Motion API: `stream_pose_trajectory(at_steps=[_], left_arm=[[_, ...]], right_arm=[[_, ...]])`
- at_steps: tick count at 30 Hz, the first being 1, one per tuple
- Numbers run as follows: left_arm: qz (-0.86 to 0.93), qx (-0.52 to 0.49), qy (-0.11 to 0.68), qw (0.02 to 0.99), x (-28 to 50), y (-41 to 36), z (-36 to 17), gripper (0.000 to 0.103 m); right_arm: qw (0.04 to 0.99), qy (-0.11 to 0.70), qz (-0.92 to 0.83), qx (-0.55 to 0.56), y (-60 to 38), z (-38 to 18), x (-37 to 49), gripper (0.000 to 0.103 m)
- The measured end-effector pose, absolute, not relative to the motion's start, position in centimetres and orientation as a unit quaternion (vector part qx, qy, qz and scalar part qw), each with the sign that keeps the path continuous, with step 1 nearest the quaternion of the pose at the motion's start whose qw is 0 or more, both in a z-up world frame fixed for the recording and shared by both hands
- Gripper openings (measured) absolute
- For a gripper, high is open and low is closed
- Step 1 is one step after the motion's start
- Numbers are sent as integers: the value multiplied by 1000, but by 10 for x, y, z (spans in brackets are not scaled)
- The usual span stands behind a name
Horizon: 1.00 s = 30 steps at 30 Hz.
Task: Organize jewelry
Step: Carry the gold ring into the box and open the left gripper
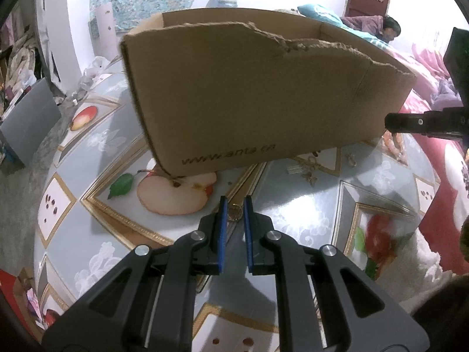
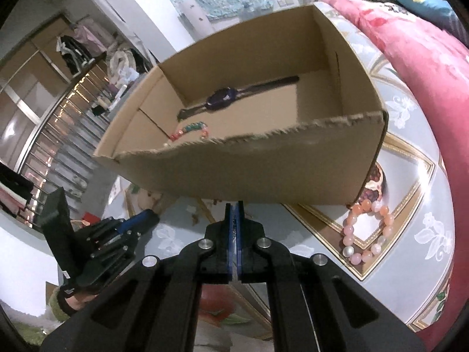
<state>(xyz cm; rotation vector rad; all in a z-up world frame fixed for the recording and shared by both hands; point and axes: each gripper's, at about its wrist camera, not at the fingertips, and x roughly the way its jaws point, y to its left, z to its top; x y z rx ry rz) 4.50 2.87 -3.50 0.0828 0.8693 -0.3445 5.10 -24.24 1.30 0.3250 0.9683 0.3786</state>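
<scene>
An open cardboard box (image 1: 263,96) stands on the patterned table; it also shows in the right wrist view (image 2: 249,173). Inside lie a dark watch (image 2: 222,99) and a green-and-pink bead bracelet (image 2: 192,130). My left gripper (image 1: 234,212) is narrowly open, its blue pads either side of a small gold ring (image 1: 235,213) on the table. My right gripper (image 2: 234,217) is shut just in front of the box; something thin may sit between the pads. A pink bead bracelet (image 2: 366,234) lies right of it. Small silver pieces (image 1: 307,170) lie by the box.
The table (image 1: 293,214) has a fruit-print cover. A red and pink quilt (image 2: 425,88) lies beyond its right edge. The right gripper shows at the right of the left wrist view (image 1: 425,123); the left one shows at lower left in the right wrist view (image 2: 117,234).
</scene>
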Motion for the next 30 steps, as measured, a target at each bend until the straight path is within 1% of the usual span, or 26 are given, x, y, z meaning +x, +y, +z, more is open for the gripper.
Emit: stream_pose_trajectory(at_steps=[4, 8, 14, 19, 23, 30], left_arm=[[-166, 24, 414, 895, 40, 35, -27, 10], [-172, 15, 395, 902, 32, 38, -6, 10], [-217, -25, 326, 920, 30, 34, 59, 10], [-244, -22, 286, 927, 54, 18, 96, 10], [-246, -7, 308, 919, 96, -13, 93, 10], [-221, 24, 388, 894, 171, -58, 55, 10]], right_arm=[[860, 446, 198, 148, -243, 23, 48, 2], [867, 427, 219, 136, -240, 39, 44, 2], [888, 373, 244, 116, -235, 77, 46, 2], [906, 343, 232, 91, -233, 97, 69, 2], [905, 363, 205, 83, -235, 91, 104, 2], [894, 410, 167, 69, -236, 65, 153, 2]])
